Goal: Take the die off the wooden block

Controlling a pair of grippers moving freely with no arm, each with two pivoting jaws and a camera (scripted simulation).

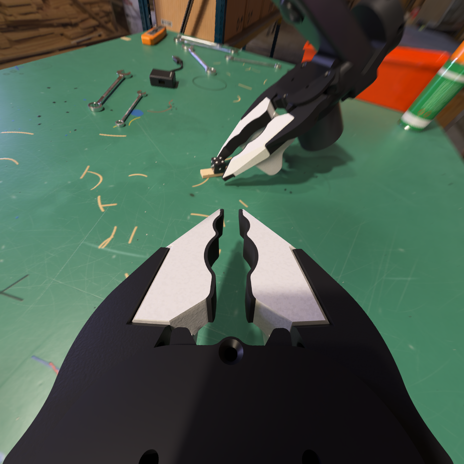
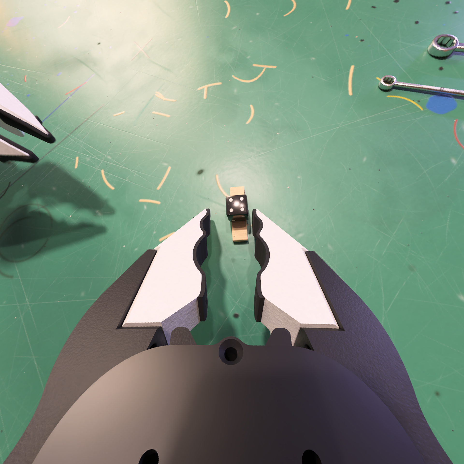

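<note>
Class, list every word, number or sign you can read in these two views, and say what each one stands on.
Small label on the cardboard box: too blurred to read.
Yellow marks on the green can: too blurred to read.
Stamp on the wrench: too small to read.
Die: no writing, only white dots, five on top.
No text is readable.

Wrenches (image 1: pixel 108 91) lie on the green mat (image 1: pixel 351 226); black adapter (image 1: pixel 162 77) near; orange meter (image 1: pixel 153 35) beyond; spray can (image 1: pixel 434 90) right.
</note>
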